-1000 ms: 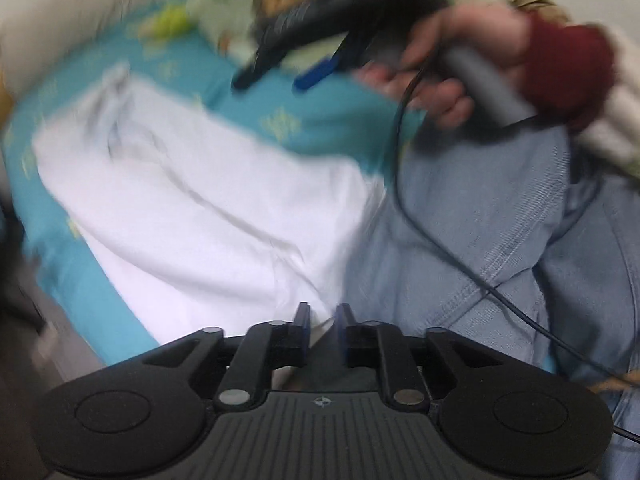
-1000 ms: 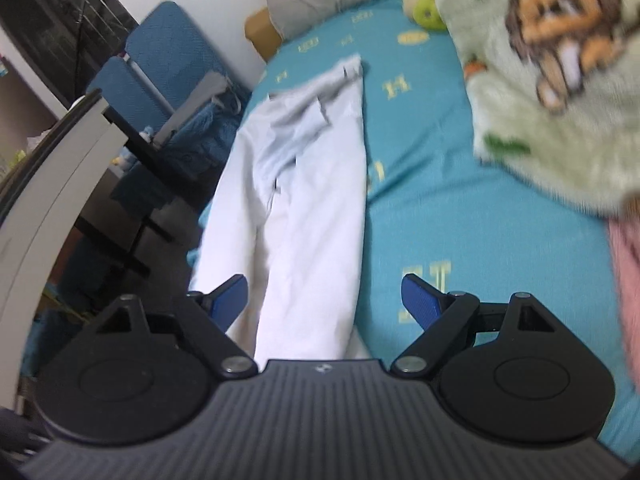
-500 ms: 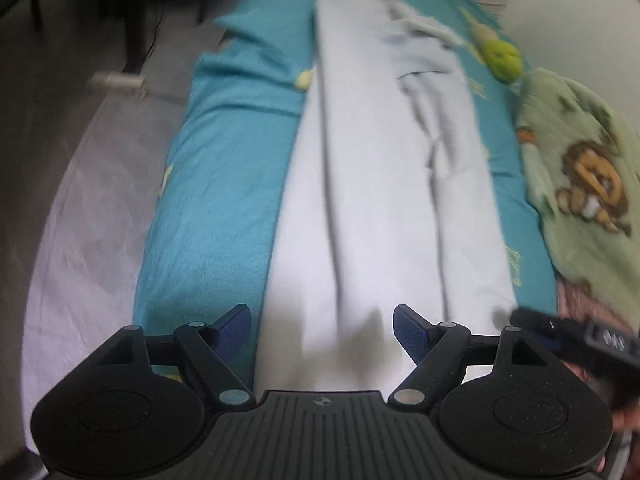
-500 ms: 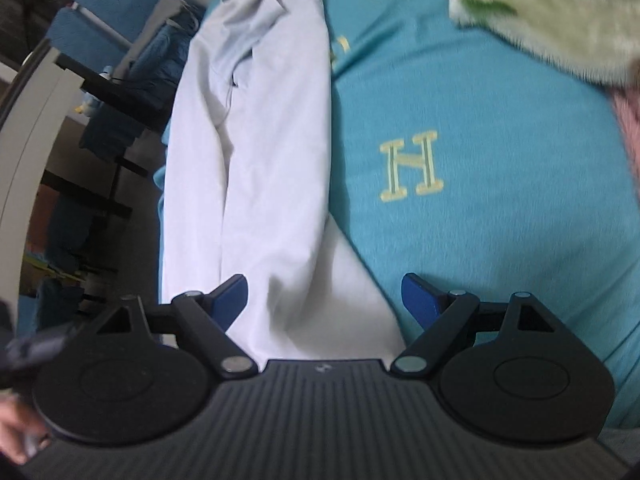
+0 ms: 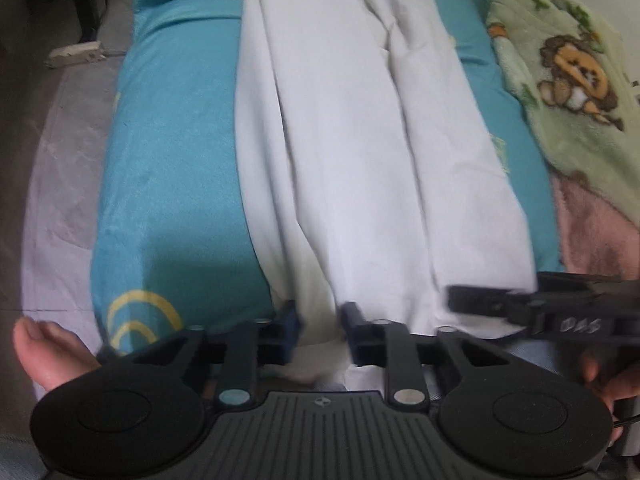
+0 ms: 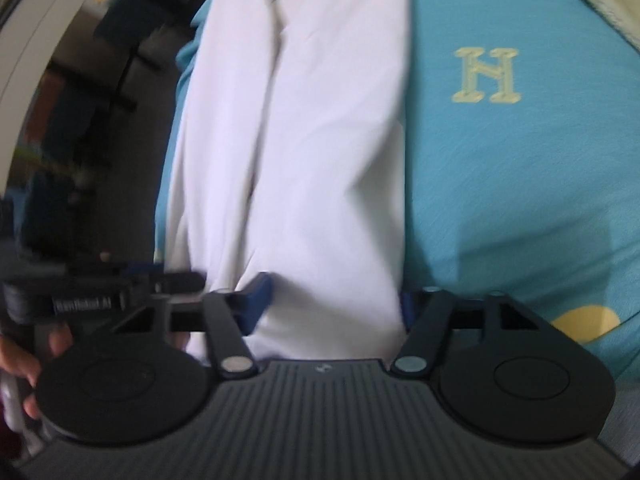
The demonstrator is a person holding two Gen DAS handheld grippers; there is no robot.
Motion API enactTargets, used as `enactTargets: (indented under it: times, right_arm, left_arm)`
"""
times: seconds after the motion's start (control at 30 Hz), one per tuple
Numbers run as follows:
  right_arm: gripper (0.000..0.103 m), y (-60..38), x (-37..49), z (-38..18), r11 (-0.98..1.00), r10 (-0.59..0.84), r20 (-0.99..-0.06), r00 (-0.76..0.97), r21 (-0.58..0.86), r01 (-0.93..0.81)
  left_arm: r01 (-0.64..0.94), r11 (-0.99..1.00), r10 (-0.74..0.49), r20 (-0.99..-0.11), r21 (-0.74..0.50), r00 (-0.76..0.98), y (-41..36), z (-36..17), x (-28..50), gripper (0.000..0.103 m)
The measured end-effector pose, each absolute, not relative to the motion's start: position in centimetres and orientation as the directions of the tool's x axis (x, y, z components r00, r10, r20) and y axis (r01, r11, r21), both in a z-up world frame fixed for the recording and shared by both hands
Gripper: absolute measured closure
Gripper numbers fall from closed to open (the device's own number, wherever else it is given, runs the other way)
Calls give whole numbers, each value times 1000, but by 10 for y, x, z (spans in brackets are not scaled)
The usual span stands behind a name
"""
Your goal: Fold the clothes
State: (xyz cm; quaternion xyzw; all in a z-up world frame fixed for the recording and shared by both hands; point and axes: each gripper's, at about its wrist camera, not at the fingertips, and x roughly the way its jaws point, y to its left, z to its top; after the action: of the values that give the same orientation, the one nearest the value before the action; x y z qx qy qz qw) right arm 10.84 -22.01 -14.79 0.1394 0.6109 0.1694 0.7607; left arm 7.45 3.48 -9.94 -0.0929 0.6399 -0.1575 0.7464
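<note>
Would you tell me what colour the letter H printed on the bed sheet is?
Pale yellow, on the teal bed sheet; the letter H shows best in the right wrist view.

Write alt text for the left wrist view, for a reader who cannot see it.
The left gripper is closing on the near end of a long white garment lying lengthwise on a teal bedsheet. The right gripper reaches the same end from the right; a green lion-print blanket lies beyond.

left wrist – steep down, close | right wrist – likewise | shared: white garment [image 5: 360, 140]
</note>
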Motion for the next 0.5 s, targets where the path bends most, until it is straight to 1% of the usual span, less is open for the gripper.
enactTargets:
  times: [0.03, 0.07, 0.1, 0.13, 0.17, 0.23, 0.37, 0.43, 0.5]
  right_arm:
    - [51, -215, 103, -146, 907, 420, -888, 189, 405, -114]
    - [56, -210, 98, -144, 910, 411, -893, 184, 390, -140]
    - [62, -208, 94, -141, 919, 389, -899, 200, 364, -152]
    - [79, -206, 90, -137, 927, 367, -905, 216, 337, -164]
    - [89, -205, 86, -133, 934, 348, -908, 232, 313, -173]
    - [93, -213, 85, -123, 930, 366, -890, 270, 340, -140]
    - [95, -235, 81, -80, 899, 425, -815, 395, 432, -75]
    - [95, -247, 80, -47, 881, 442, -767, 465, 468, -67]
    - [95, -259, 81, -11, 864, 456, -713, 533, 498, -73]
  left_arm:
    - [125, 931, -358, -923, -342, 140, 34, -96, 70, 95]
    - [133, 929, -363, -919, -344, 157, 34, -91, 65, 99]
    - [136, 927, -370, -909, -349, 193, 36, -84, 60, 99]
    - [127, 923, -384, -895, -363, 229, 41, -77, 56, 99]
    - [112, 917, -399, -876, -383, 271, 47, -70, 53, 99]
    - [82, 888, -448, -813, -452, 371, 62, -51, 48, 100]
    - [58, 791, -535, -642, -609, 549, 94, -2, 42, 100]
    - [70, 760, -547, -577, -647, 607, 104, 29, 43, 100]
    - [97, 752, -548, -536, -653, 642, 105, 57, 39, 100]
